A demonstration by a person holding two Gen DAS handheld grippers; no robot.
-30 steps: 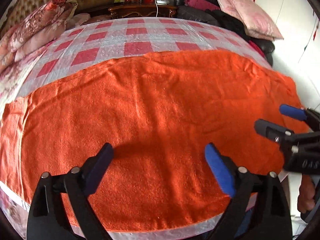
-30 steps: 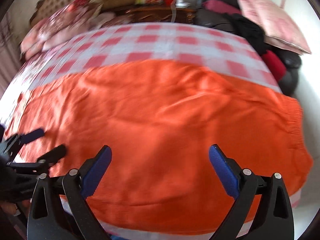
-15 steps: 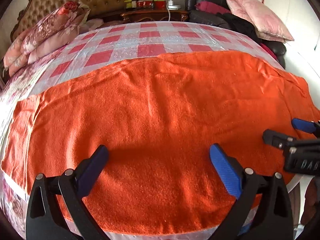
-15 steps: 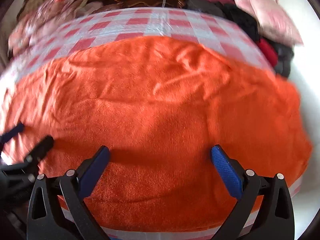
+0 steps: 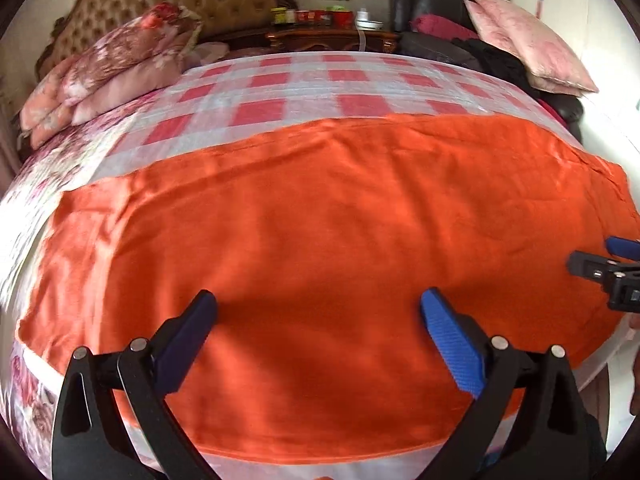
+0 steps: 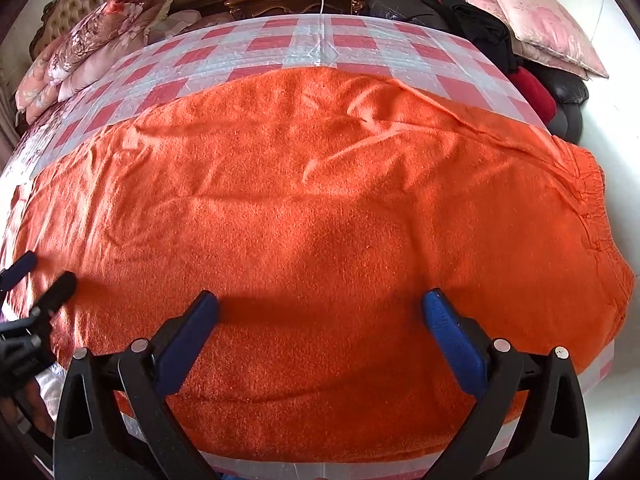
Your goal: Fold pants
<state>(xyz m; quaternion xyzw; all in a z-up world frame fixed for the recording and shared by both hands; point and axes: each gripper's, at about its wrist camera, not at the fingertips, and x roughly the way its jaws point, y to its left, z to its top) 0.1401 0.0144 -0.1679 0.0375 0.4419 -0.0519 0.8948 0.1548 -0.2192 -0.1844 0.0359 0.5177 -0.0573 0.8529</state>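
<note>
Low in both frames, left gripper (image 5: 318,312) and right gripper (image 6: 320,312) hang spread-jawed above the pants (image 6: 320,208); each should pinch the near hem evenly.

I drew the left gripper (image 5: 318,312) back and leftward, so the right gripper (image 5: 600,258) slid toward that view's right edge. I steadied the right gripper (image 6: 320,312), and the orange pants (image 6: 320,208) came into sharp focus.

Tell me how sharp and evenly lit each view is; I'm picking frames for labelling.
Left wrist view: slightly soft, motion smear at the left edge, tool shadow on the orange pants. Right wrist view: crisp, fabric nap visible on the pants, glare on the checkered cover. Both bulge with fisheye distortion.
</note>
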